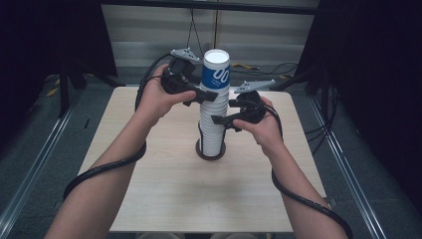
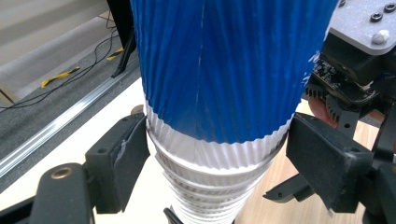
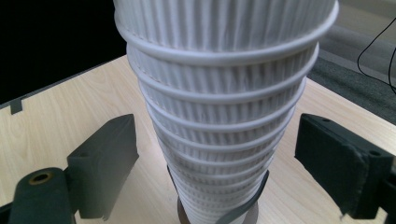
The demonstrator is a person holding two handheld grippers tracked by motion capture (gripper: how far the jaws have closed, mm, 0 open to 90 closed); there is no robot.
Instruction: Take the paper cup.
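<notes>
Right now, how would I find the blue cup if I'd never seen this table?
Look at the middle of the wooden table, where a tall stack of white ribbed cups stands in a dark ring. The blue cup sits upside down at the very top. It alone has a blue band with white printing; every cup beneath is plain white.

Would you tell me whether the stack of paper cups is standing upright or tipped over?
Upright. The stack of paper cups rises straight from its dark ring base on the table, blue top cup upside down.
</notes>
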